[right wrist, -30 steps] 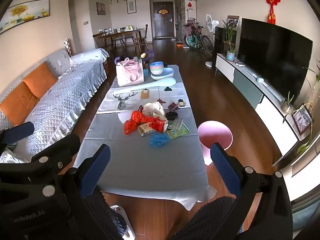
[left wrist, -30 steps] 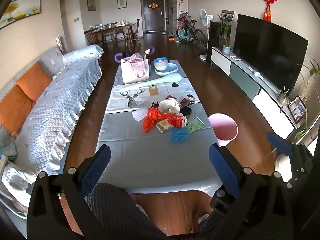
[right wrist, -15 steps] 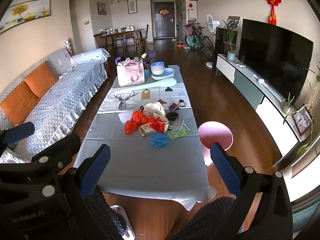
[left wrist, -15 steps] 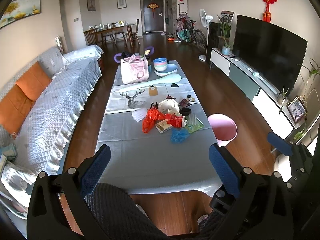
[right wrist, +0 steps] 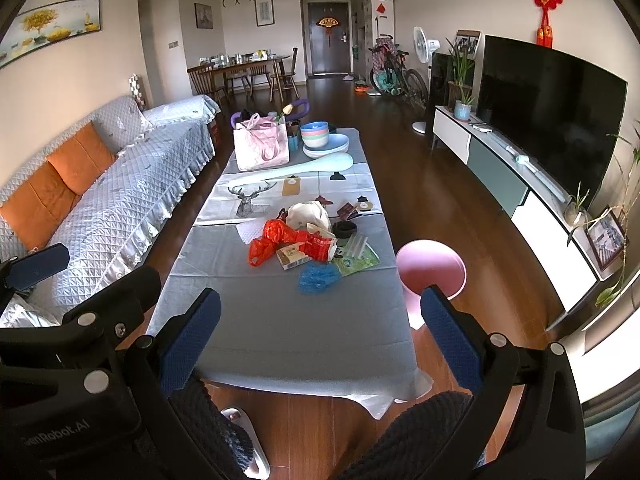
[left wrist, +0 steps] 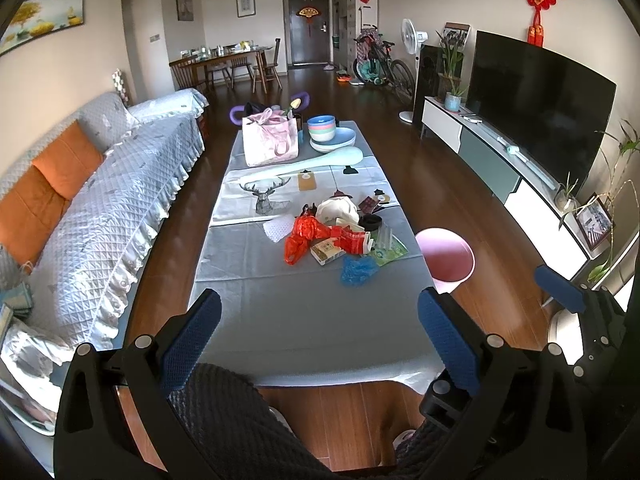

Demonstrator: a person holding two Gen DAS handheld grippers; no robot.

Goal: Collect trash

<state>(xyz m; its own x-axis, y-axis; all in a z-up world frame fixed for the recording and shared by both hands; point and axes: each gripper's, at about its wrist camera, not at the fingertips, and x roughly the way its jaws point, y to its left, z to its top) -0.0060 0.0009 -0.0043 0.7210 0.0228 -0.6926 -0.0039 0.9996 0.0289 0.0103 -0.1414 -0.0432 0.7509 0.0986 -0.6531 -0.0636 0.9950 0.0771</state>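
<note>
Grey cloth [left wrist: 304, 320] carries an orange-red bag [left wrist: 306, 234], blue wrapper [left wrist: 358, 270] and green packet [left wrist: 390, 250]; beside it stands a pink bin [left wrist: 450, 258].

**Black Grippers, Blue Pads, Dark Knit Legs**

The left gripper [left wrist: 318, 336] has a black frame with silver round screws and two fingers faced with blue textured pads [left wrist: 190, 338]. The right gripper [right wrist: 318, 334] matches it; white lettering sits at the lower left of its view. Dark ribbed knit trousers [left wrist: 236, 420] fill the bottom centre.
</note>
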